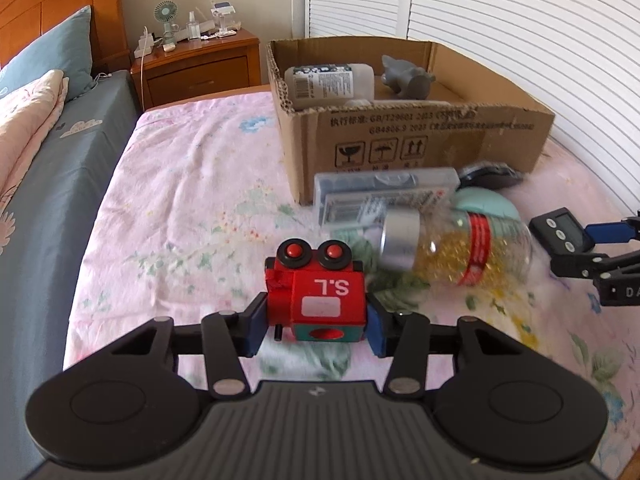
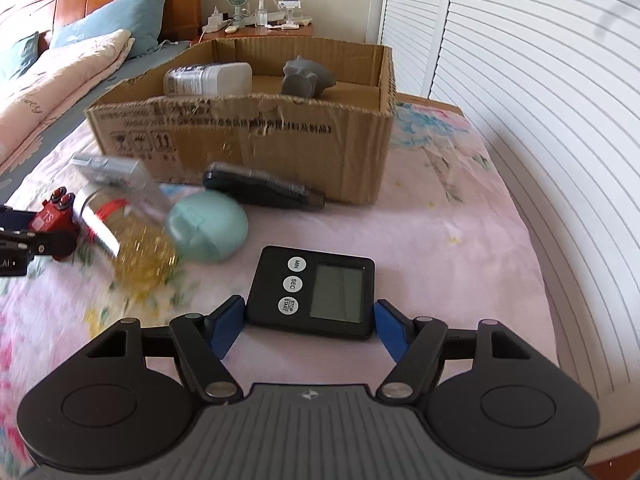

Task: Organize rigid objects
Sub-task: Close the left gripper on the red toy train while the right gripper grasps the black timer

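Pinching the red toy train (image 1: 316, 300) across its sides, the left tongs (image 1: 316, 330) are clamped tight, train low over the bed (image 1: 180, 200). The right tongs (image 2: 310, 330) grip the black timer (image 2: 316, 292) by its short edges, long axis running crosswise between the pads. The cardboard box (image 2: 248, 140) lies straight ahead of both, up the floral sheet, open-topped; louvred doors (image 2: 520, 80) flank the right. The right hand looks nearer.
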`<action>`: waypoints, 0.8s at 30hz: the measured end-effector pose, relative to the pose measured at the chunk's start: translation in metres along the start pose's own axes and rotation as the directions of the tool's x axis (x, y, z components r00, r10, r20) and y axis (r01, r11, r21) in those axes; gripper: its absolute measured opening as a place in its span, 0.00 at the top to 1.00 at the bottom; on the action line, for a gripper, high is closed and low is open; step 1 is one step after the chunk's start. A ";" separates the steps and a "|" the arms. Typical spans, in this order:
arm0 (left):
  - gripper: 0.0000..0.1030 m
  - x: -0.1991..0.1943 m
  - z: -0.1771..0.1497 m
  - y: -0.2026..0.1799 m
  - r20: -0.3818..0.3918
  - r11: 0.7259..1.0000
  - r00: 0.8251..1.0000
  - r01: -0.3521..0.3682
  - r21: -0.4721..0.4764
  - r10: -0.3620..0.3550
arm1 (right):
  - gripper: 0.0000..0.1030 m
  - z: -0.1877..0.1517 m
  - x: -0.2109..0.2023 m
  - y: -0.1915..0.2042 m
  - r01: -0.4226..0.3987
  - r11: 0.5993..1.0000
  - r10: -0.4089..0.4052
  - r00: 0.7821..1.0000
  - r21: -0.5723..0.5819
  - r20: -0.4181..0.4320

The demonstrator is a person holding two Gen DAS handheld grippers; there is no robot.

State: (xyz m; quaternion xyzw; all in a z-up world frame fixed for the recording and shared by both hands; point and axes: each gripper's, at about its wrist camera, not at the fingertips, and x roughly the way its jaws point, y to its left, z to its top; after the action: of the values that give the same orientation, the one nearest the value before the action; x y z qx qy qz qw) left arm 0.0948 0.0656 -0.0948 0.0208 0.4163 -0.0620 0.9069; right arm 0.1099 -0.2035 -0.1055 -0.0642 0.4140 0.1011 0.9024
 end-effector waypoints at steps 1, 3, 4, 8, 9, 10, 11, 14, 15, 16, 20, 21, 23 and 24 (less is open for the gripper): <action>0.54 -0.003 -0.003 0.000 -0.003 1.000 1.000 0.005 0.000 -0.005 | 0.27 -0.004 -0.003 -0.001 -0.002 1.000 0.002 1.000 0.001 -0.001; 0.54 -0.006 -0.008 0.000 -0.002 1.000 1.000 0.013 -0.004 -0.013 | 0.27 -0.010 -0.009 -0.002 -0.006 1.000 0.006 1.000 0.007 0.001; 0.54 -0.008 -0.009 0.000 0.000 1.000 1.000 0.010 -0.004 -0.010 | 0.27 -0.012 -0.010 -0.003 -0.006 1.000 0.006 1.000 0.011 0.001; 0.49 -0.006 -0.009 0.001 0.010 1.000 1.000 0.002 -0.004 -0.002 | 0.21 -0.011 -0.008 -0.005 0.001 1.000 -0.001 1.000 0.027 0.006; 0.48 -0.006 -0.008 0.001 0.011 1.000 1.000 0.002 -0.007 -0.002 | 0.20 -0.009 -0.006 -0.005 0.005 0.999 -0.005 1.000 0.032 0.006; 0.46 -0.005 -0.008 0.001 0.012 1.000 1.000 0.002 -0.008 -0.002 | 0.19 -0.008 -0.004 -0.004 0.007 0.999 -0.007 1.000 0.035 0.007; 0.45 -0.004 -0.007 0.001 0.015 1.000 1.000 0.002 -0.007 -0.002 | 0.18 -0.006 -0.003 -0.005 0.006 0.999 -0.007 1.000 0.036 0.008; 0.45 -0.003 -0.007 0.001 0.024 1.000 1.000 0.009 0.002 -0.009 | 0.18 -0.002 0.002 -0.004 0.013 0.999 -0.014 1.000 0.035 0.013; 0.45 -0.002 -0.007 0.000 0.027 1.000 1.000 0.012 0.004 -0.012 | 0.18 -0.001 0.003 -0.004 0.015 0.999 -0.015 1.000 0.036 0.015; 0.45 -0.002 -0.007 0.000 0.030 1.000 0.999 0.013 0.005 -0.013 | 0.18 0.000 0.004 -0.004 0.017 0.999 -0.018 1.000 0.039 0.016; 0.45 0.000 -0.006 0.000 0.036 1.000 0.999 0.018 0.010 -0.019 | 0.17 0.002 0.008 -0.005 0.019 0.999 -0.020 0.999 0.040 0.028; 0.45 0.000 -0.006 0.000 0.037 1.000 0.999 0.019 0.013 -0.019 | 0.17 0.003 0.008 -0.005 0.019 0.999 -0.021 0.999 0.040 0.029; 0.46 0.001 -0.005 0.000 0.034 1.000 0.999 0.018 0.012 -0.019 | 0.17 0.004 0.009 -0.005 0.020 0.999 -0.021 0.999 0.039 0.024; 0.46 0.000 -0.005 0.000 0.032 1.000 0.999 0.021 0.012 -0.021 | 0.19 0.004 0.008 -0.004 0.019 0.999 -0.020 1.000 0.036 0.025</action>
State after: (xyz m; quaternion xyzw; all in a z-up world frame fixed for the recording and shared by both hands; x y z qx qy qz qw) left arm 0.0913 0.0657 -0.0982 0.0208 0.4015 -0.0741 0.9126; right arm 0.1190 -0.2055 -0.1091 -0.0505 0.4038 0.0857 0.9094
